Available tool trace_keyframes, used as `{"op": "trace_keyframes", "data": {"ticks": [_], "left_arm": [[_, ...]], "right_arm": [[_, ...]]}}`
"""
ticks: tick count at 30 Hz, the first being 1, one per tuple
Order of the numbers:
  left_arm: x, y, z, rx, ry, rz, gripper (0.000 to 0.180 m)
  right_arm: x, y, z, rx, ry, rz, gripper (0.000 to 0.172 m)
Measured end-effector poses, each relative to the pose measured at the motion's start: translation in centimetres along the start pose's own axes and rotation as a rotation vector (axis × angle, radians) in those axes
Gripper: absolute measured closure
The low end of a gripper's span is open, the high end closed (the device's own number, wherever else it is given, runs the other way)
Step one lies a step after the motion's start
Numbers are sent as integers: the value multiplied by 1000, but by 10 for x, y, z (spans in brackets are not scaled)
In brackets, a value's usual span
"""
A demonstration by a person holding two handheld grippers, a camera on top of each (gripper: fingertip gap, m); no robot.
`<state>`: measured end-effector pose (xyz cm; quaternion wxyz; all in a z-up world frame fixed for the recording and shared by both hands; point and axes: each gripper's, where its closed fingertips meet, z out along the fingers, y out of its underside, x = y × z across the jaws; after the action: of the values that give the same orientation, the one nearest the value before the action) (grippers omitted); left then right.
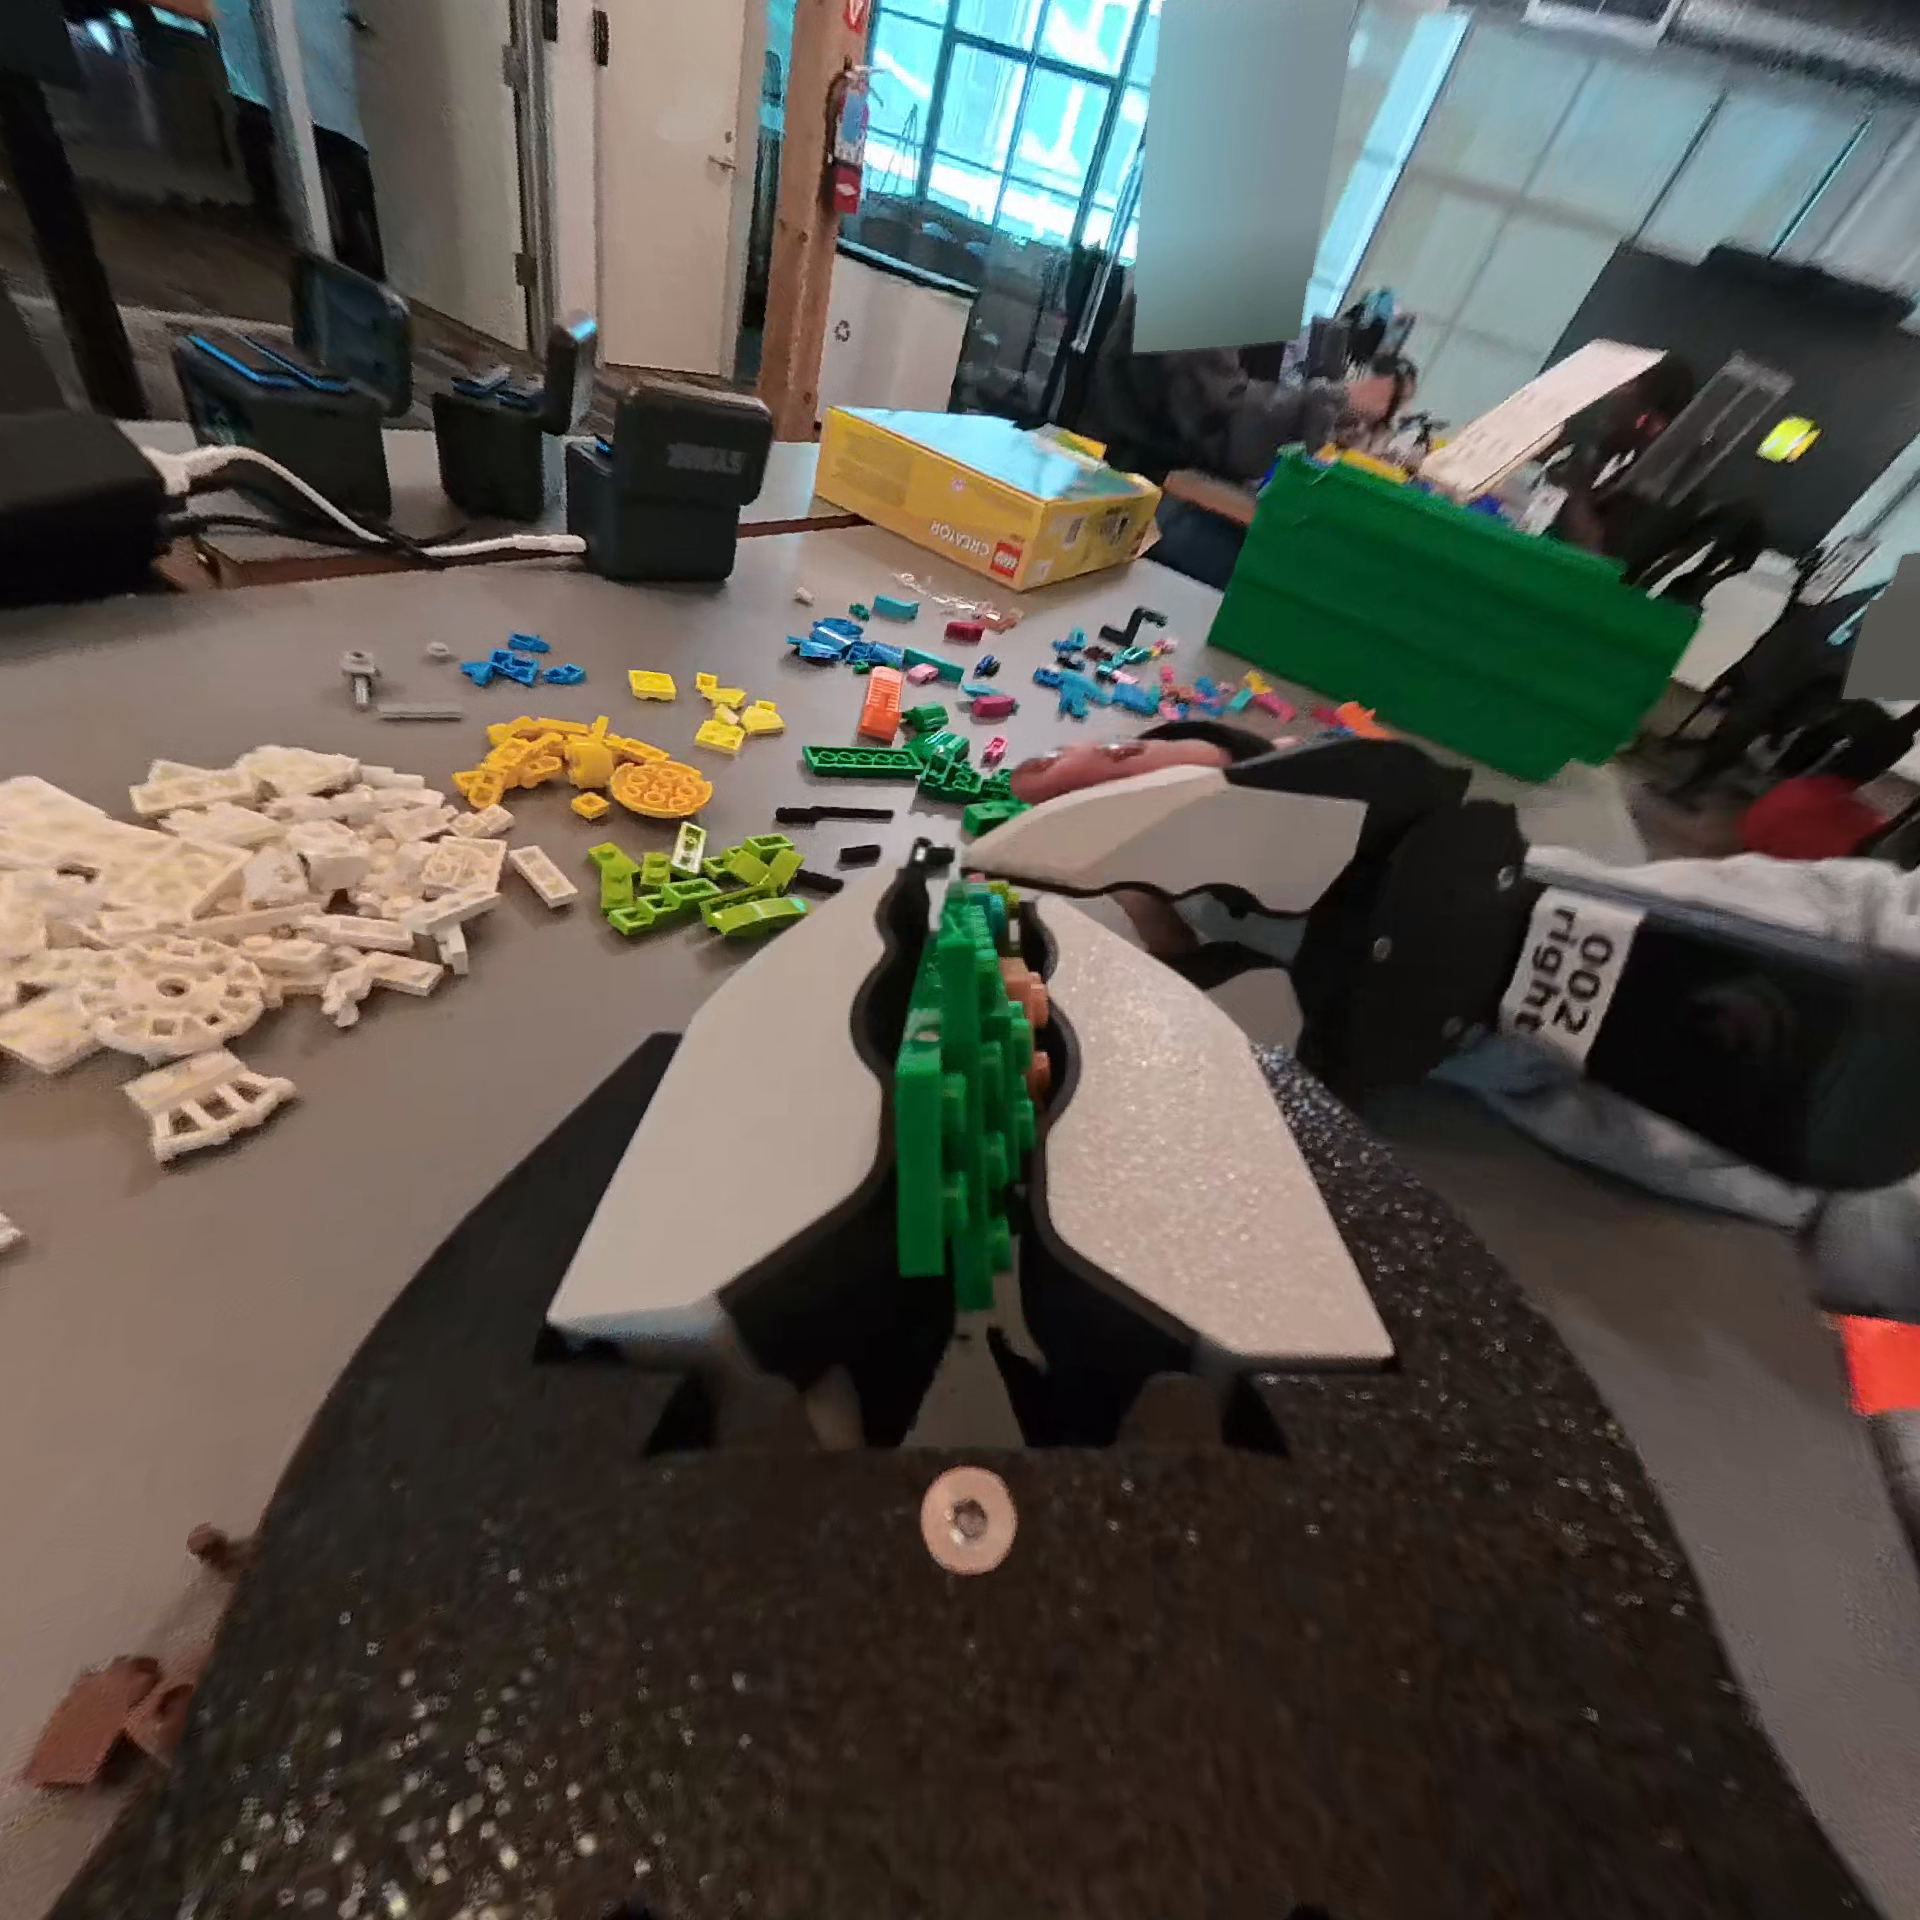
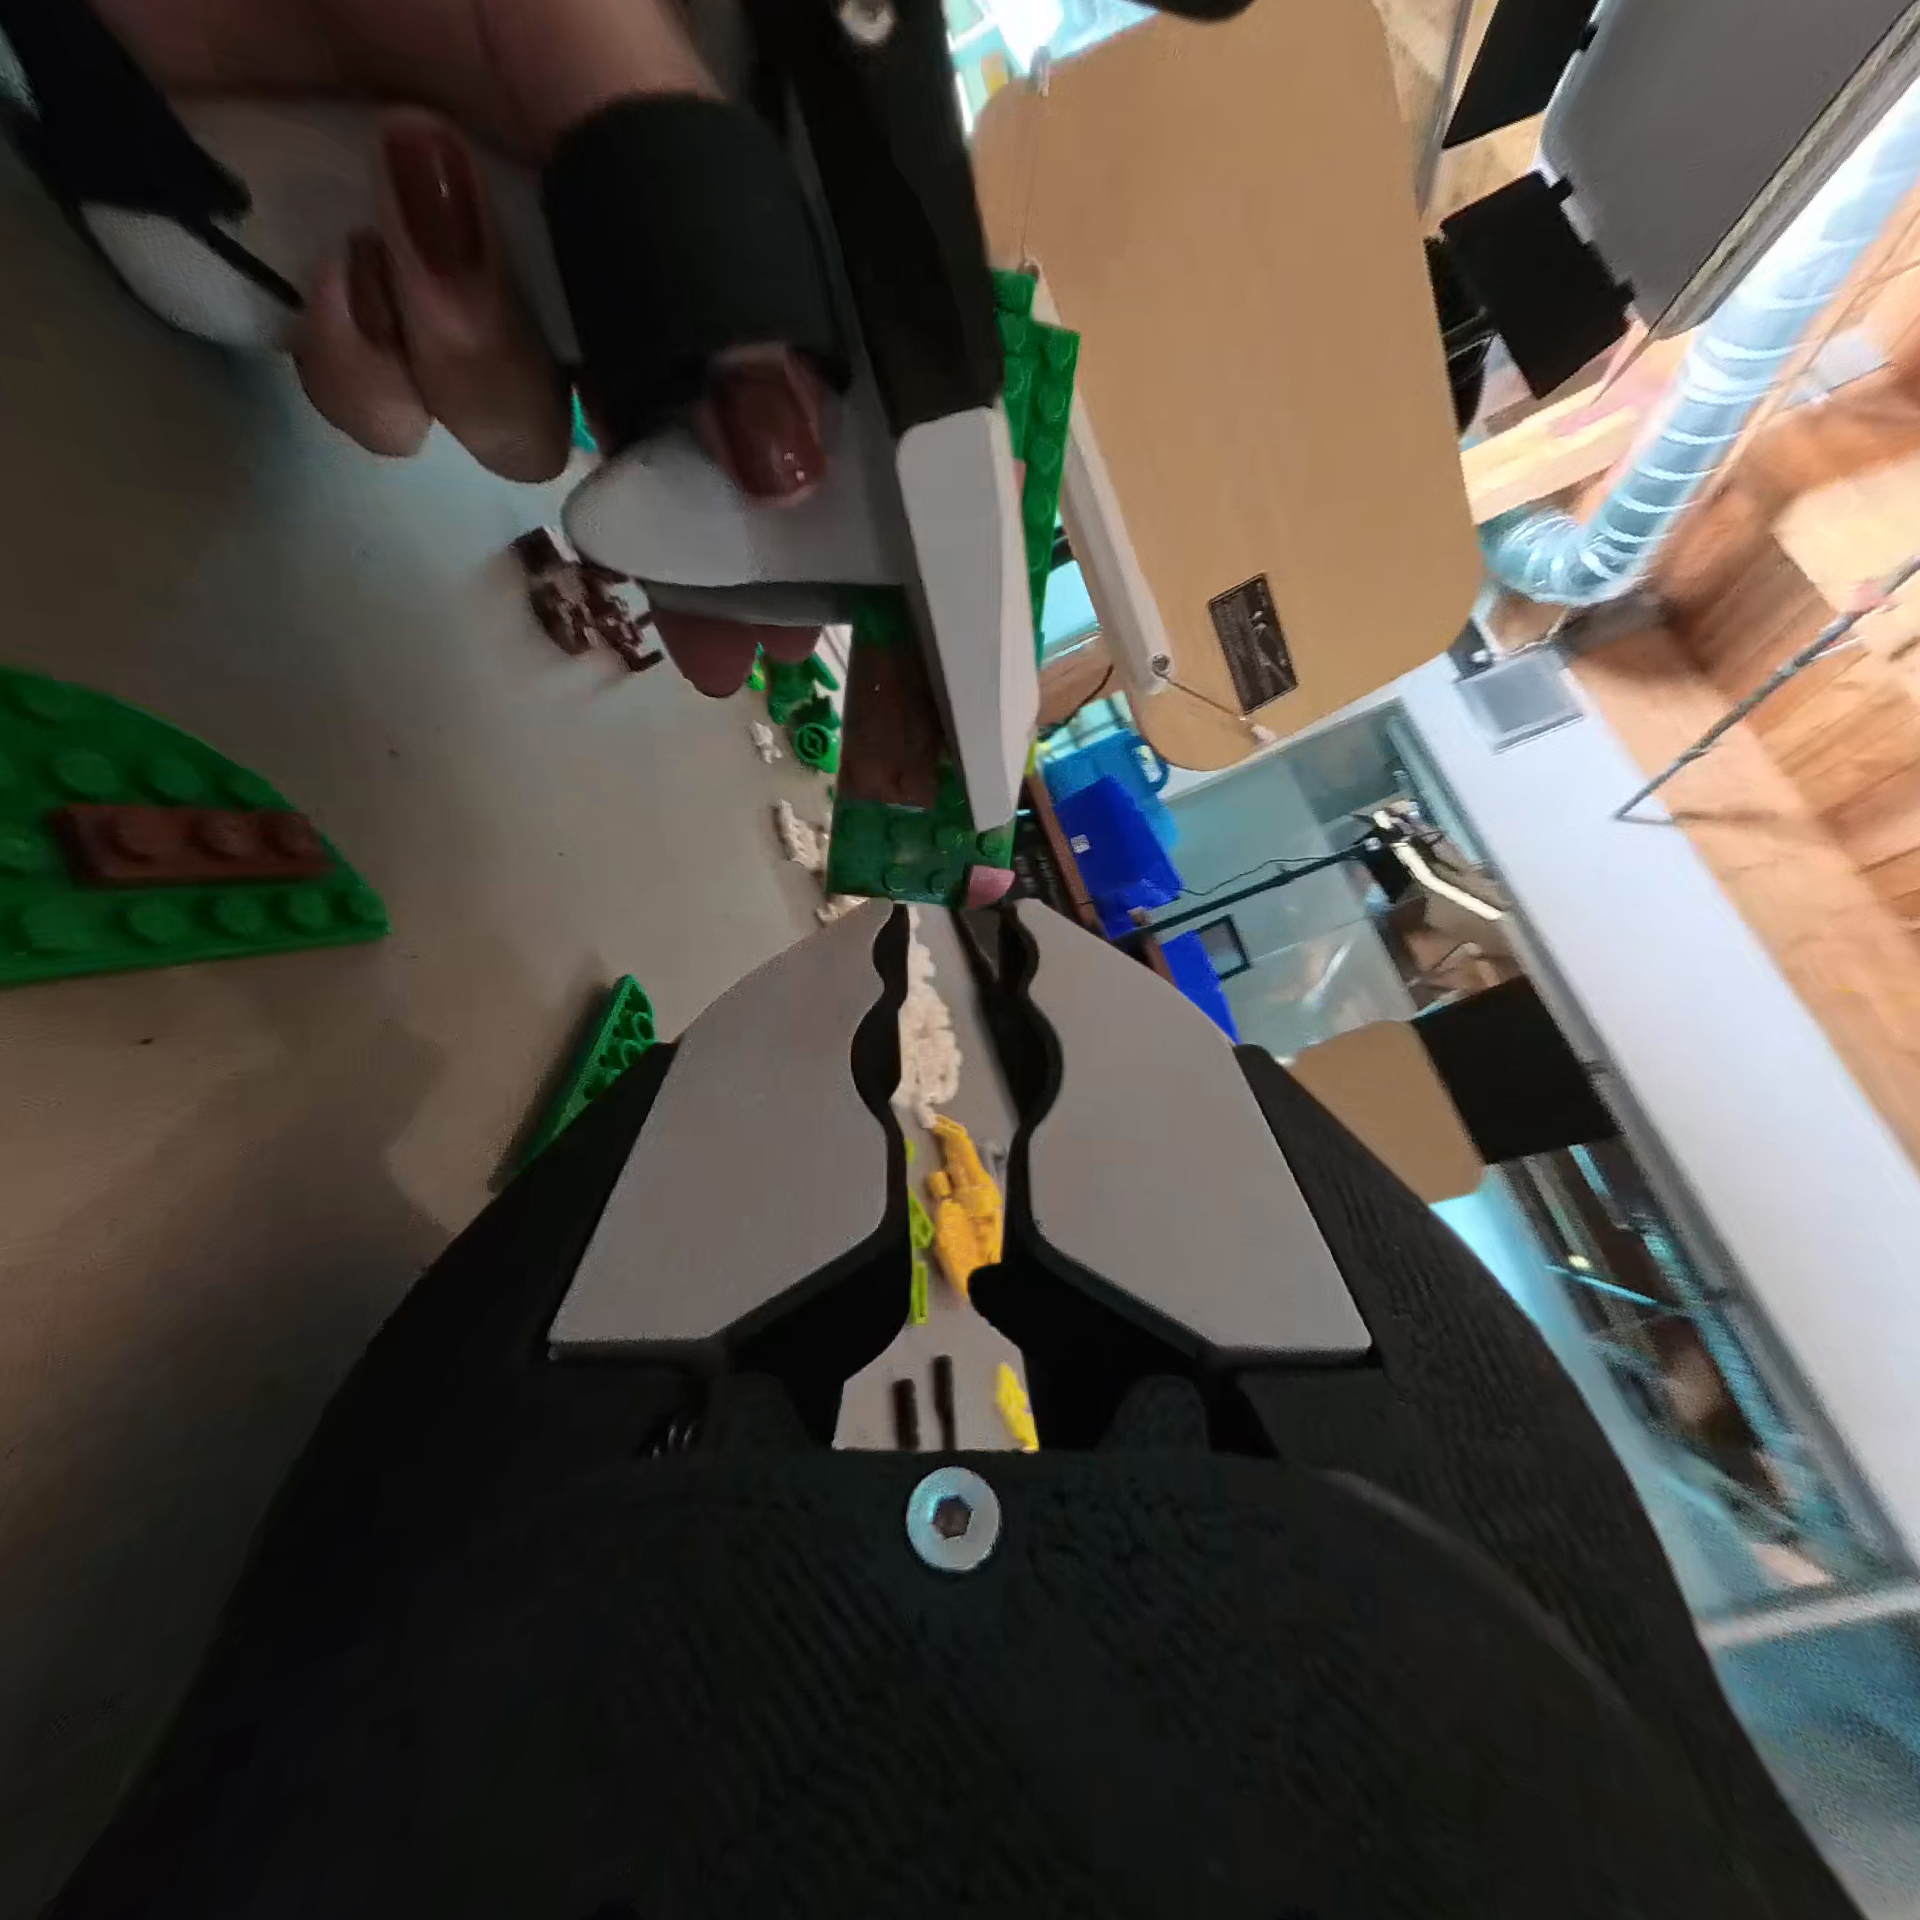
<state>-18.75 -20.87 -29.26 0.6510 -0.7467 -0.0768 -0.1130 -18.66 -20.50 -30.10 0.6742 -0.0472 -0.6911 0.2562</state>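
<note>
Left wrist view looks down its own left claw (image 1: 961,894), whose two grey fingers (image 1: 769,1101) are closed on a green plastic brick assembly (image 1: 961,1101) of stacked studded plates, held on edge with peach and teal pieces showing on its right face; both pads sit against its sides. The right claw (image 2: 951,920) comes in from the right with its tips just beside the far end of that assembly, and in its own view the fingers (image 2: 769,1122) stand a little apart with only table and loose pieces visible between them, so it grips nothing, though a small pink piece (image 2: 989,883) sits at the assembly's lower corner right at its tips. Judging by this, the build is partly made and much is left: the grey table (image 1: 436,1195) carries sorted heaps, a white brick pile (image 1: 208,914), yellow pieces (image 1: 592,764), lime green pieces (image 1: 707,878), dark green bricks (image 1: 914,758) and blue and pink bits (image 1: 1122,681). A green rounded baseplate with a brown strip (image 2: 156,842) lies apart on the table, as does a yellow cardboard box (image 1: 987,499) farther back.
</note>
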Motion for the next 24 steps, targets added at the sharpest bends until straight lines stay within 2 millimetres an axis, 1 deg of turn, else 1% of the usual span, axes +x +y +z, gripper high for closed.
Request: {"op": "trace_keyframes", "data": {"ticks": [2,4,7,12,18,24], "left_arm": [[0,2,0,-17,-5,45,163],[0,2,0,-23,-10,58,163],[1,3,0,-32,-14,75,163],[2,5,1,-44,-15,85,163],[4,7,1,-58,-3,97,163],[6,7,1,-63,4,137,163]], "right_arm": [[-1,0,-1,12,-38,81,159],[-5,0,-2,33,-91,176,165],[-3,-2,-3,51,-113,253,165],[0,-8,-4,81,-105,292,160],[-2,-9,-3,73,-113,285,161],[0,-9,-4,78,-117,311,156]]}}
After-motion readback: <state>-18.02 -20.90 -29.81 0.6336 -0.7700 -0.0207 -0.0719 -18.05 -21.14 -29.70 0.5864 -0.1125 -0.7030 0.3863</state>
